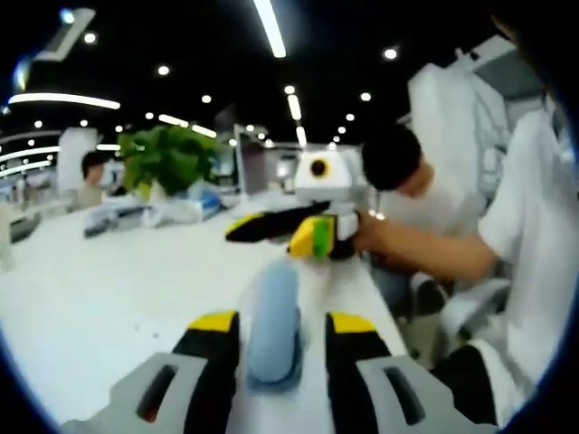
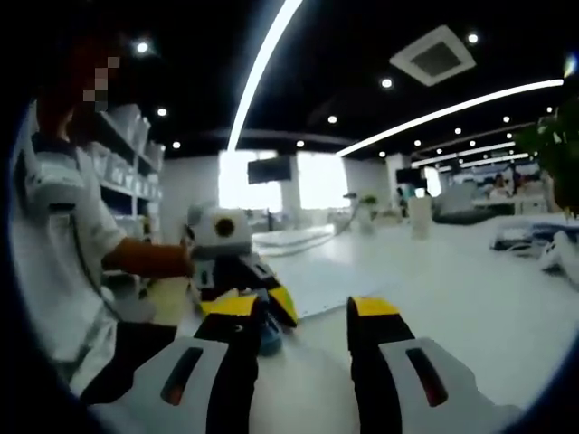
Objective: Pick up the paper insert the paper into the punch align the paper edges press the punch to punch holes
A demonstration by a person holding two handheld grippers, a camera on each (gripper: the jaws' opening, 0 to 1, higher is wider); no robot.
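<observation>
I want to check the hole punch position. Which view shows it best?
The left gripper view: the blue punch lies in full between the open jaws on the white table. The right gripper view shows just a blue sliver behind its jaw.

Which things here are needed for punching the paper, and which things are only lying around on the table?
For the job:
- blue punch, between the open left gripper jaws
- paper sheet on the table
- right gripper, open

Just lying about:
- potted plant
- items beside it, too blurred to name

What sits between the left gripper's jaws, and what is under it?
A blue punch sits upright between the open jaws of the left gripper, resting on the white table. Its base is hidden by the jaws, so whether paper lies under it cannot be told.
</observation>
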